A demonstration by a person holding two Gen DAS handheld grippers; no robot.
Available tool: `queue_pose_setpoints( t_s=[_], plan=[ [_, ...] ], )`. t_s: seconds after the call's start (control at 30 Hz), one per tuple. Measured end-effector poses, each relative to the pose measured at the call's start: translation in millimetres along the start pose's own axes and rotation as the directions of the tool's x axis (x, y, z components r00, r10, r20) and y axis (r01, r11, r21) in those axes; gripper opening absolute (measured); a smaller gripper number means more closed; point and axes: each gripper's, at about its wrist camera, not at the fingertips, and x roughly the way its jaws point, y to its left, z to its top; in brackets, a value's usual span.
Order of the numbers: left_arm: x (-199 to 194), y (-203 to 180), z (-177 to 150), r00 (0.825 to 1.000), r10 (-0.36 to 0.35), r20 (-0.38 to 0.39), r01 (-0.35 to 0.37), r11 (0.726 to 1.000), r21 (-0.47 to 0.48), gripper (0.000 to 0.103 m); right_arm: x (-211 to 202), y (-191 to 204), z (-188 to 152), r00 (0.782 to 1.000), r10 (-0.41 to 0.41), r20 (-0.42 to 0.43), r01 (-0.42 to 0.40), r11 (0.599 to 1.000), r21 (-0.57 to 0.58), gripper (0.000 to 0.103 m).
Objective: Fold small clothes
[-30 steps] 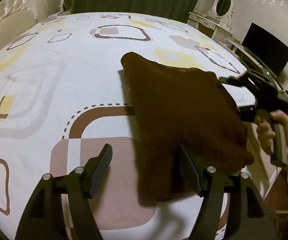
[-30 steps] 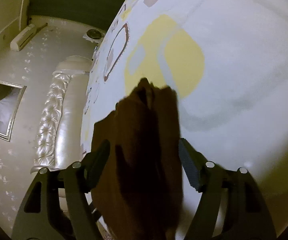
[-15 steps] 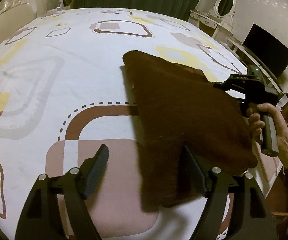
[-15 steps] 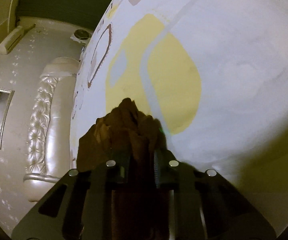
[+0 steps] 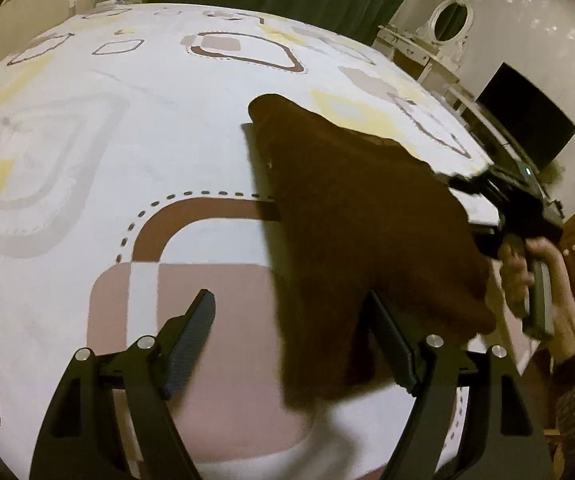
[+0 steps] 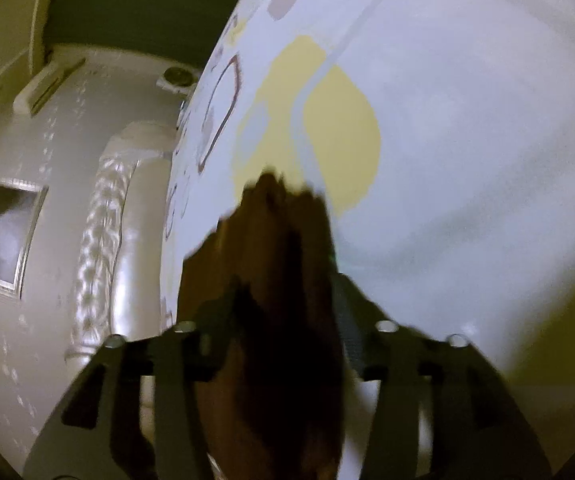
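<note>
Gripping one edge of the dark brown fuzzy knit garment (image 5: 367, 216), lifted over the patterned white bed (image 5: 127, 140), is the right gripper (image 6: 287, 300); the left gripper (image 5: 291, 332), spread wide, must close on the near corner.

Dim, warm indoor light in both views, yellowish cast. Strong fisheye bend; black vignette at corners. Left wrist view was mostly sharp, bed sheet (image 5: 135, 128) bright at 10 o'clock, brown cloth (image 5: 359, 216) cast a narrow shadow on its left edge, lower cloth edge smeared. Right wrist view was motion-blurred, worst on the right gripper (image 6: 287, 312) at 6 o'clock; dark shadow at 4 o'clock.
</note>
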Motion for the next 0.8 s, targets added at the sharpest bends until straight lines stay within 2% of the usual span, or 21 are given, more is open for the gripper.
queue_pose_setpoints(
  t_s=[0.13,0.3,0.43,0.53,0.7,0.8],
  plan=[
    [-12.7,5.5,-13.7,1.0,-0.03,-0.008,0.03,1.0,0.001,0.077,-22.9,8.4,-47.2,0.999,-0.021,-0.023,0.019,0.996,-0.082,0.066],
    [-20.7,-1.2,-33.6,1.0,-0.001,-0.025,0.002,0.998,0.058,0.077,-44.4,6.1,-105.1,0.996,-0.088,0.003,0.088,0.987,-0.135,0.067],
    [-22.4,1.7,-50.0,0.999,-0.011,-0.048,0.011,1.0,0.012,0.077,-54.3,6.3,-134.6,0.994,-0.11,0.021,0.112,0.985,-0.134,0.067],
    [-25.3,-0.9,-59.6,0.999,0.011,-0.04,-0.011,1.0,0.001,0.077,-60.0,8.7,-152.2,0.989,-0.146,0.028,0.149,0.977,-0.153,0.068],
    [-32.9,-14.8,-71.6,0.997,0.072,-0.022,-0.071,0.996,0.057,0.077,-63.0,17.7,-178.9,0.971,-0.229,0.066,0.237,0.954,-0.182,0.068],
    [-33.2,-19.4,-72.5,0.994,0.102,-0.027,-0.1,0.994,0.053,0.077,-60.6,26.9,-192.9,0.948,-0.301,0.102,0.317,0.92,-0.231,0.068]
  ],
)
